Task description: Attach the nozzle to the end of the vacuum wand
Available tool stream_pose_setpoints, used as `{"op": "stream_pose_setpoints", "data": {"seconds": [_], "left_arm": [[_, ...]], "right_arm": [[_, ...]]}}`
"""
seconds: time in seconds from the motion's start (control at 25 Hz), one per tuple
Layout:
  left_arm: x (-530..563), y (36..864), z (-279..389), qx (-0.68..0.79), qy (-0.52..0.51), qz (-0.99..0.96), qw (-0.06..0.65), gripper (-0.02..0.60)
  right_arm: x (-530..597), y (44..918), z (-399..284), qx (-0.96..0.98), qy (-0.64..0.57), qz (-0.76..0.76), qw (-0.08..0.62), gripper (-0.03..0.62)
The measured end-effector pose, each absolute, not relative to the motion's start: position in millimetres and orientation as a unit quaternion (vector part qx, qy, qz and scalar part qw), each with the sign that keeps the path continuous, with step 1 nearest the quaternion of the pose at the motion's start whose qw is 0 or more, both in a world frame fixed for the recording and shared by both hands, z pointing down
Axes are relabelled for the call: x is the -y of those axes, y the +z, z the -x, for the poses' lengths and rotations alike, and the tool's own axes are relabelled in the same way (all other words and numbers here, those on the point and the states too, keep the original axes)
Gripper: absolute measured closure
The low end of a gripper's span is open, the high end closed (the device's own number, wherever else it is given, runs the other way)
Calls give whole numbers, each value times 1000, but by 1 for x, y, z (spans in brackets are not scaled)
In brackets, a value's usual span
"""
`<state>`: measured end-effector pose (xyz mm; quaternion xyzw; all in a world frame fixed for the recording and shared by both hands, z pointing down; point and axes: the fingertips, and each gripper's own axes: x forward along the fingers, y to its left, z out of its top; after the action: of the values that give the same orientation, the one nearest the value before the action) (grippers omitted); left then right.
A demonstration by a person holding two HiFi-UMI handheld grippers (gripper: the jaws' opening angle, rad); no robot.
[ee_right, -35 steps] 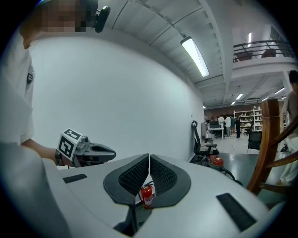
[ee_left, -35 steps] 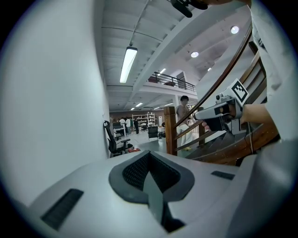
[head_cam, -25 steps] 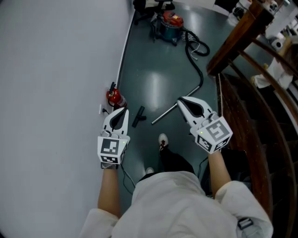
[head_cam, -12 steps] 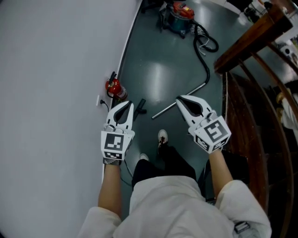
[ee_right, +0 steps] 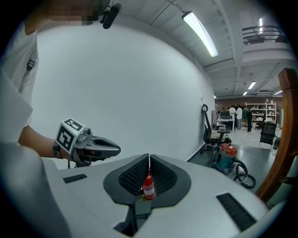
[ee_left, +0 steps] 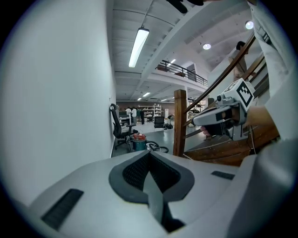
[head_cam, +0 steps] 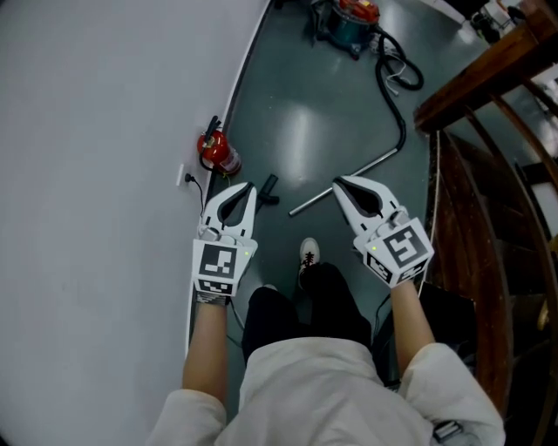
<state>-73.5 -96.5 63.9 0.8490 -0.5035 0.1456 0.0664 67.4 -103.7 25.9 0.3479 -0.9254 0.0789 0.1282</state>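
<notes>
Wand point(head_cam: 370, 167) on floor point(head_cam: 296, 131), diagonal, free end toward nozzle point(head_cam: 267, 188); left gripper point(head_cam: 248, 185), right gripper point(head_cam: 338, 181) jaws together, empty.

Red fire extinguisher point(head_cam: 216, 155) stands on the floor, right up against the white wall point(head_cam: 105, 131). Just beside it, low on that wall, there's a socket point(head_cam: 183, 177) with a dark cable plugged in. The floor point(head_cam: 296, 131) is dark grey-green and glossy, catching a pale glare. Further along sits a canister vacuum point(head_cam: 353, 16), teal body, red top, with a black hose point(head_cam: 397, 96) looping beside it. A black office chair point(ee_right: 210, 131) stands near the wall beyond. On the other side, a wooden stair rail point(head_cam: 488, 65) slants over brown steps point(head_cam: 471, 226). A strip light point(ee_left: 138, 46) glows overhead, and people point(ee_right: 238, 113) stand far back by the shelving.
</notes>
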Motion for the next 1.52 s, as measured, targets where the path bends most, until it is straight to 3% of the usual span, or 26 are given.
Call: {"op": "stream_pose_setpoints", "data": {"seconds": [0.64, 1.52], "left_arm": [[133, 192, 80, 505, 147, -848, 68, 583], [164, 442, 70, 487, 153, -859, 42, 583]], "right_arm": [[140, 147, -50, 933, 70, -329, 125, 566], [174, 396, -44, 941, 60, -316, 107, 565]]}}
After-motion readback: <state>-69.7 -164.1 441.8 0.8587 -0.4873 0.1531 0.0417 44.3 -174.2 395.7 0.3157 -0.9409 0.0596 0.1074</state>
